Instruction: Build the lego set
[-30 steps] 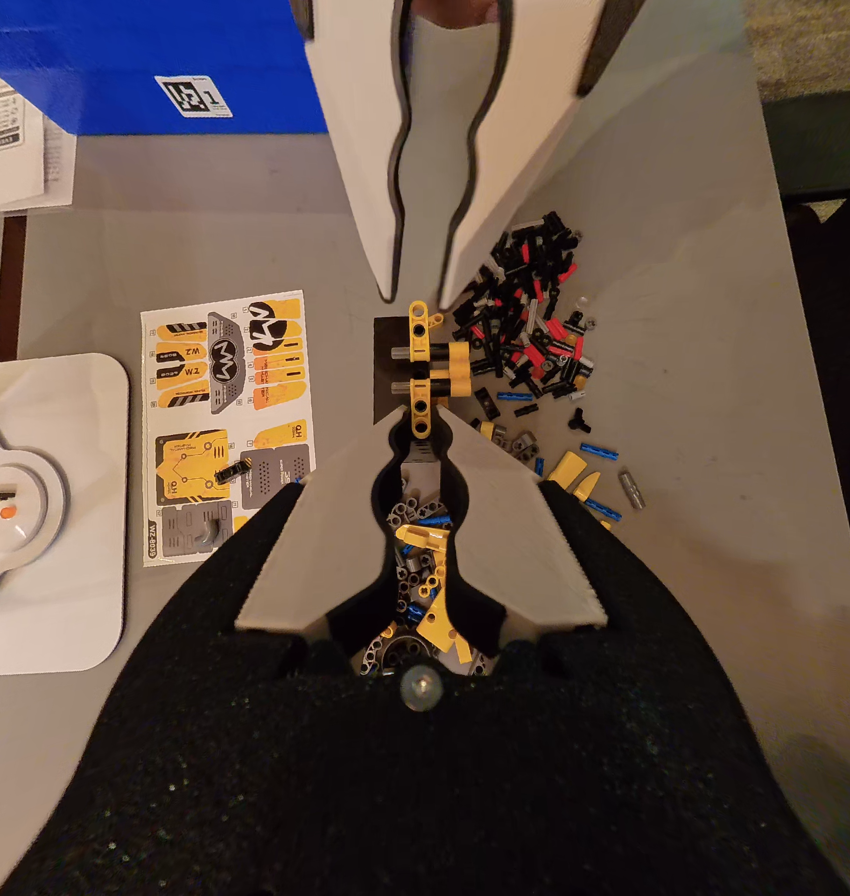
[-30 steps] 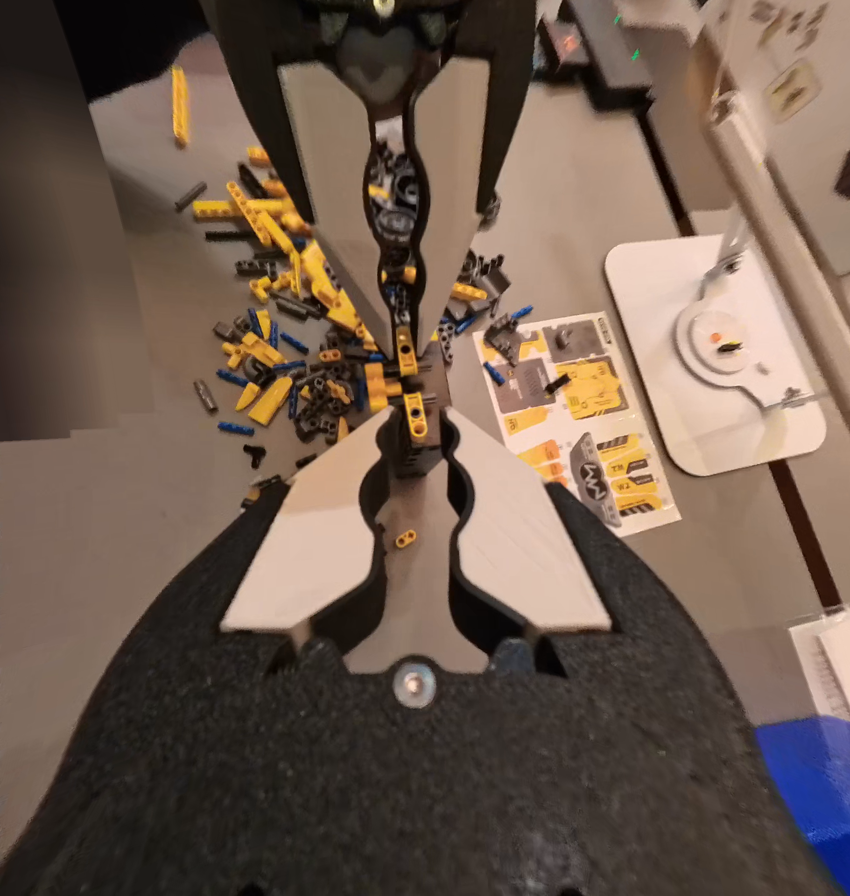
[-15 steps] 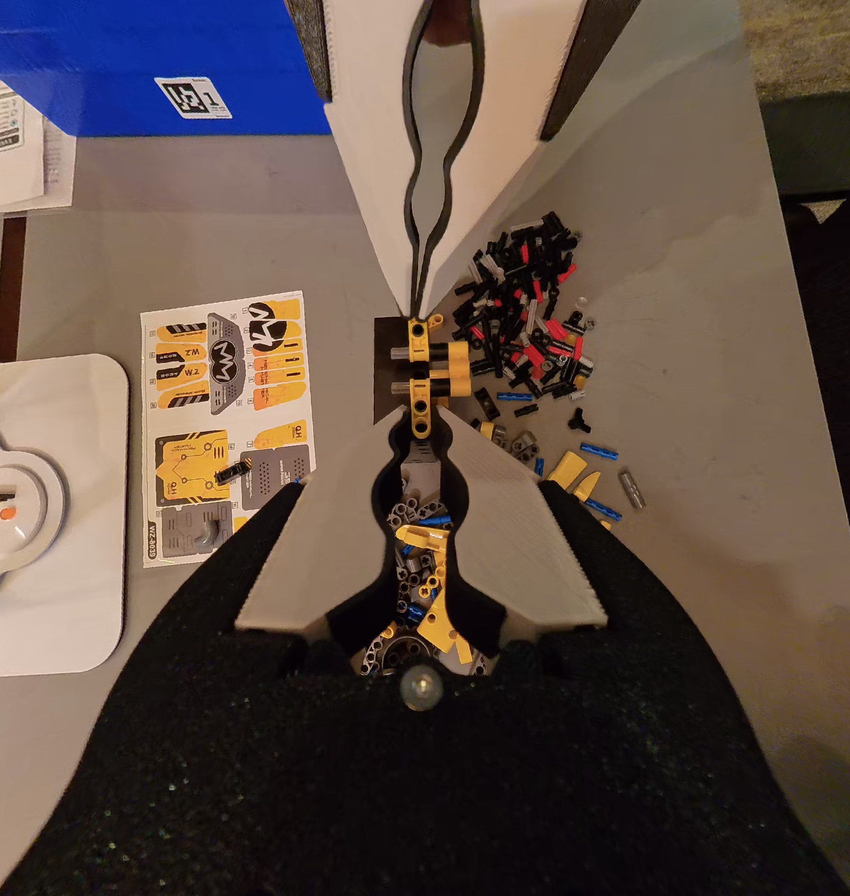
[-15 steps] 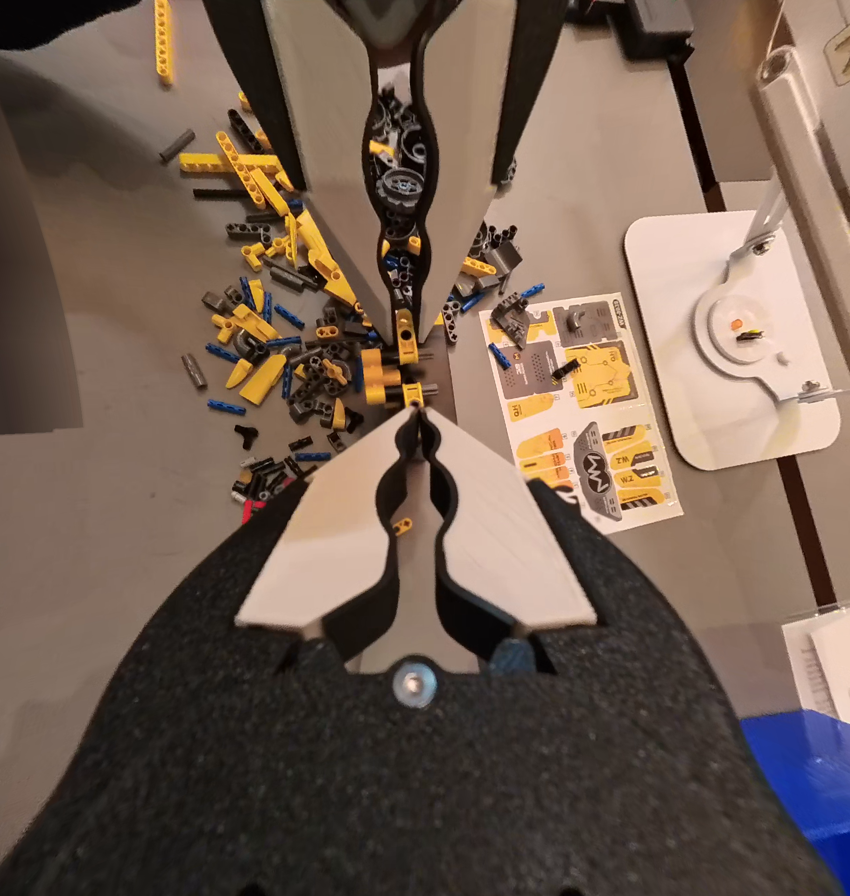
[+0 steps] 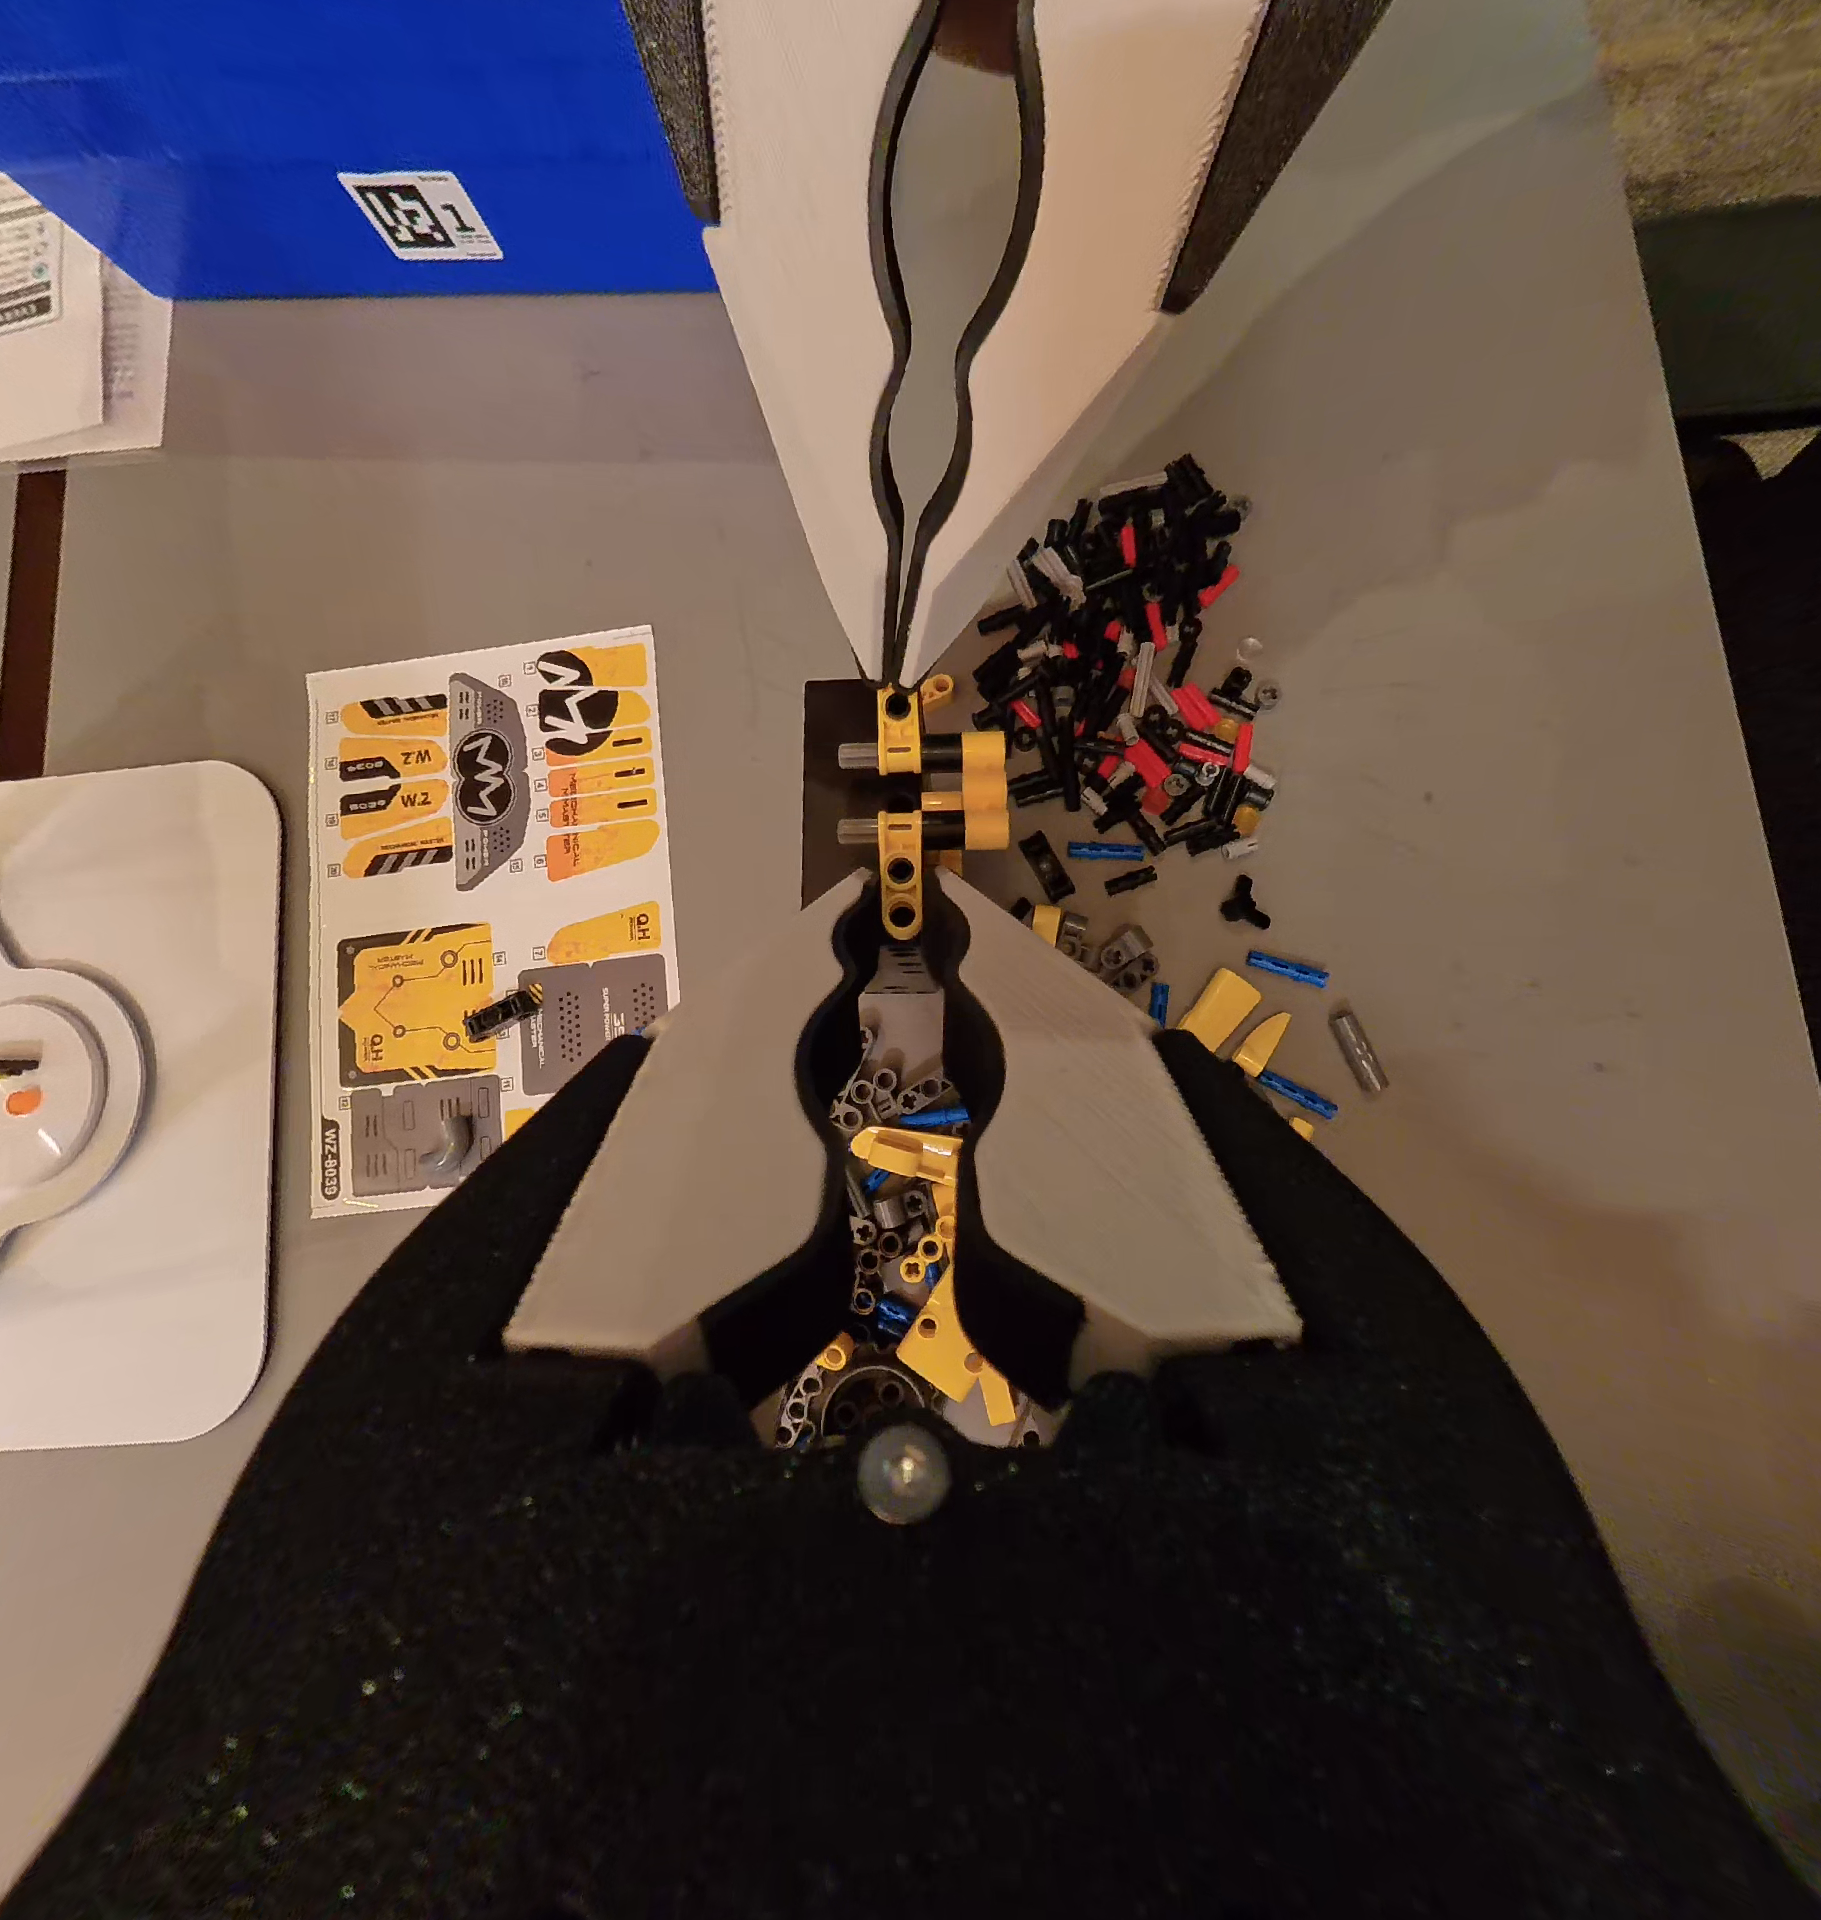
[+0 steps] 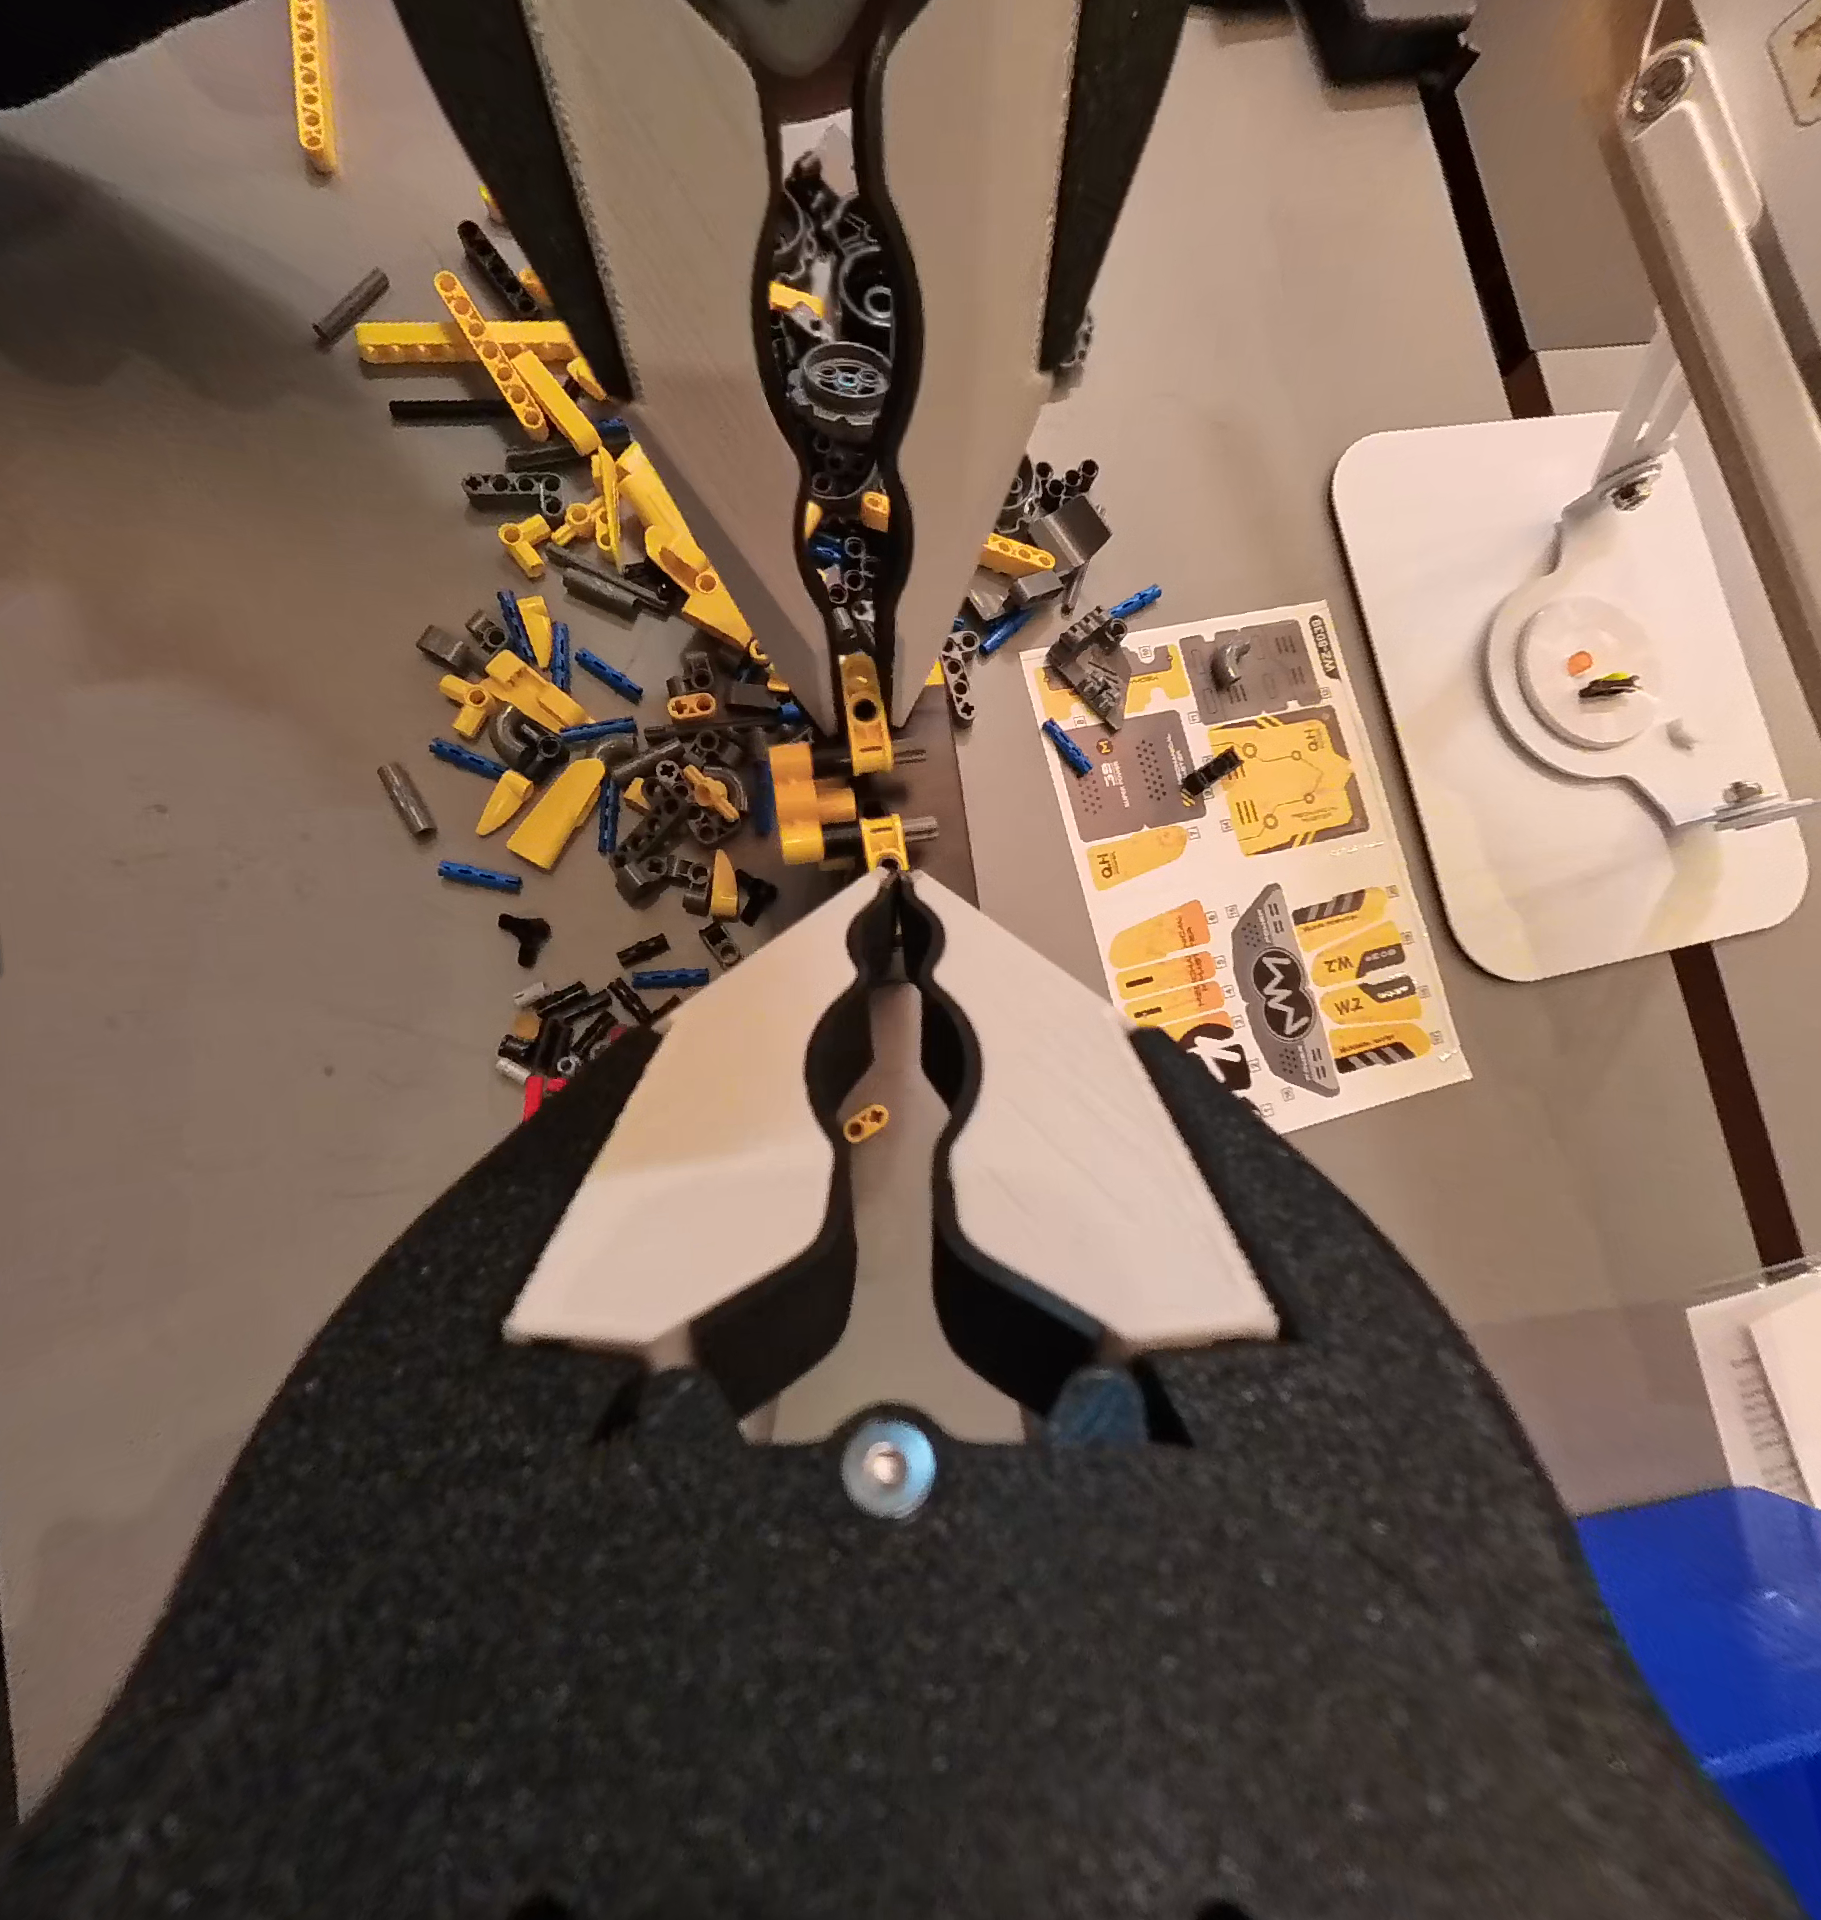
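Two grippers (image 5: 901, 896) (image 6: 890, 878) pinch yellow-black assy (image 5: 921, 795), opp. ends.

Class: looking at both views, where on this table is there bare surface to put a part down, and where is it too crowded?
Bare grey table lies between the blue box and the sticker sheet, and right of the black-and-red pin pile. Crowded: the yellow and grey parts heap beside the yellow assembly both grippers pinch.
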The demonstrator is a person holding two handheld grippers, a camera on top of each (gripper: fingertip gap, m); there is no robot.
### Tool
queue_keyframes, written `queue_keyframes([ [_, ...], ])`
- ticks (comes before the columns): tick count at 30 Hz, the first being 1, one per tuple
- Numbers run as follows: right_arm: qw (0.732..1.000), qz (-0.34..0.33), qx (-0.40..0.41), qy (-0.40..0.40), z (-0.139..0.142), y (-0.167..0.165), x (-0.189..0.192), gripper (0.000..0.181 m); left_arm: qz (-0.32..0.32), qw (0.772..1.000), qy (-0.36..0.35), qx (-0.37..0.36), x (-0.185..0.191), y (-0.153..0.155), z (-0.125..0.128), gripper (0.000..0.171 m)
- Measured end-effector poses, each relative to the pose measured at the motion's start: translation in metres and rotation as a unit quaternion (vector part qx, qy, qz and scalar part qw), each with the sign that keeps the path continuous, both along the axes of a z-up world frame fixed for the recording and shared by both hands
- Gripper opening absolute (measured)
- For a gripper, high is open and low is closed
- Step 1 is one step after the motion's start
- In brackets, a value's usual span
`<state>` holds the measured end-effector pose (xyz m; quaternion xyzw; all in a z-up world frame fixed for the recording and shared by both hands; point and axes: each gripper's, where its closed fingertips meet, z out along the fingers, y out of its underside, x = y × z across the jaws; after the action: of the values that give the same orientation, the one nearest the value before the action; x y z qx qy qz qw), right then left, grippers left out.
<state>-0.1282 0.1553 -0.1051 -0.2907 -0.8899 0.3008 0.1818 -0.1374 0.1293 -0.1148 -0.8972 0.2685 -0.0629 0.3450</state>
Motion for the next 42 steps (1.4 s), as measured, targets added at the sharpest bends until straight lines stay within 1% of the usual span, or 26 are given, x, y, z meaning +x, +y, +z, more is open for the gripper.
queue_keyframes([
  [6, 1.000, 0.000, 0.020, -0.019, -0.001, 0.000, 0.000, 0.000, 0.000, 1.000, -0.001, 0.000, -0.001, 0.000, -0.001, 0.007],
  [10, 0.999, 0.001, 0.028, -0.026, -0.001, -0.002, -0.002, 0.000, -0.003, 1.000, 0.013, 0.003, -0.001, -0.001, -0.001, 0.006],
  [13, 0.998, 0.002, 0.053, -0.040, -0.009, 0.001, 0.000, 0.000, -0.005, 1.000, 0.007, 0.007, 0.000, 0.001, 0.000, 0.007],
  [18, 0.998, 0.005, 0.054, -0.014, -0.008, -0.002, 0.002, 0.000, -0.007, 0.999, 0.037, -0.003, 0.001, -0.001, -0.001, 0.006],
  [22, 0.998, 0.009, 0.062, -0.011, -0.007, -0.001, 0.001, 0.000, -0.005, 0.999, 0.035, -0.010, 0.001, -0.001, -0.001, 0.006],
  [24, 0.998, 0.010, 0.067, 0.010, -0.005, -0.001, -0.001, 0.000, -0.004, 0.999, 0.031, -0.010, 0.001, -0.001, -0.001, 0.007],
  [28, 0.998, -0.001, 0.042, 0.053, 0.011, -0.003, -0.011, 0.001, -0.004, 1.000, 0.018, -0.011, 0.002, -0.002, 0.000, 0.007],
  [30, 0.999, 0.002, 0.018, 0.045, 0.012, -0.009, -0.013, 0.001, -0.001, 1.000, 0.018, -0.009, 0.002, -0.001, 0.000, 0.007],
  [35, 0.999, 0.020, -0.004, 0.027, 0.010, -0.019, -0.017, 0.005, 0.006, 1.000, 0.021, -0.004, -0.001, 0.000, -0.003, 0.007],
  [36, 0.999, 0.024, -0.009, 0.026, 0.012, -0.022, -0.017, 0.005, 0.012, 1.000, 0.027, -0.005, -0.003, 0.000, -0.006, 0.009],
  [42, 0.999, 0.033, 0.004, 0.023, 0.011, -0.029, -0.019, 0.006, 0.014, 1.000, -0.003, 0.010, 0.000, -0.004, -0.005, 0.023],
])
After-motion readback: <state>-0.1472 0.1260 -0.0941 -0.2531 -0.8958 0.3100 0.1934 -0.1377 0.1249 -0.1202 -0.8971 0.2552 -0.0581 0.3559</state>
